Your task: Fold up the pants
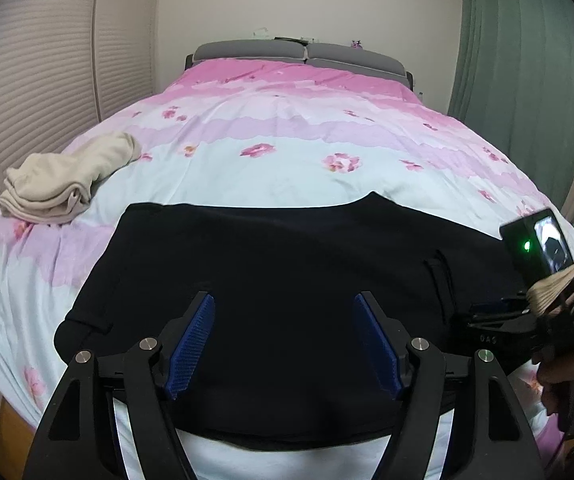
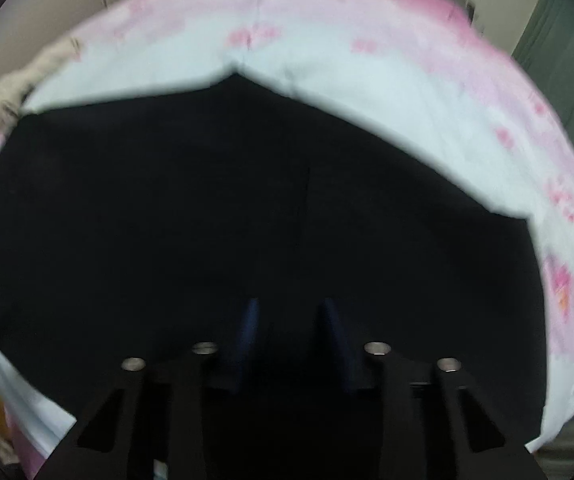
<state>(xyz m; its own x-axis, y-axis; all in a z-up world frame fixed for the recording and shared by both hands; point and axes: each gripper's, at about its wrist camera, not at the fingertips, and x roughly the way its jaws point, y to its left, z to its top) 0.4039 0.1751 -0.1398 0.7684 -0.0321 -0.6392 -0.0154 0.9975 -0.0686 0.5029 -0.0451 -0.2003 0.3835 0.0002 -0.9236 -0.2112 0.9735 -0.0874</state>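
Observation:
Black pants [image 1: 287, 264] lie flat on the near part of the bed, folded into a wide dark slab; they fill the right wrist view [image 2: 207, 208]. My left gripper [image 1: 283, 340] is open and empty, its blue pads [image 1: 191, 344] spread just above the near edge of the pants. My right gripper [image 2: 289, 332] is low over the pants with its pads partly apart; that view is blurred. The right gripper body [image 1: 499, 324] shows at the right of the left wrist view, at the pants' right edge.
The bed has a pink and pale blue floral cover [image 1: 287, 140]. A folded beige garment [image 1: 67, 180] lies at the bed's left edge, also in the right wrist view [image 2: 11, 92]. Louvred closet doors [image 1: 47, 80] stand left, a green curtain [image 1: 527, 60] right, a grey headboard [image 1: 299, 54] behind.

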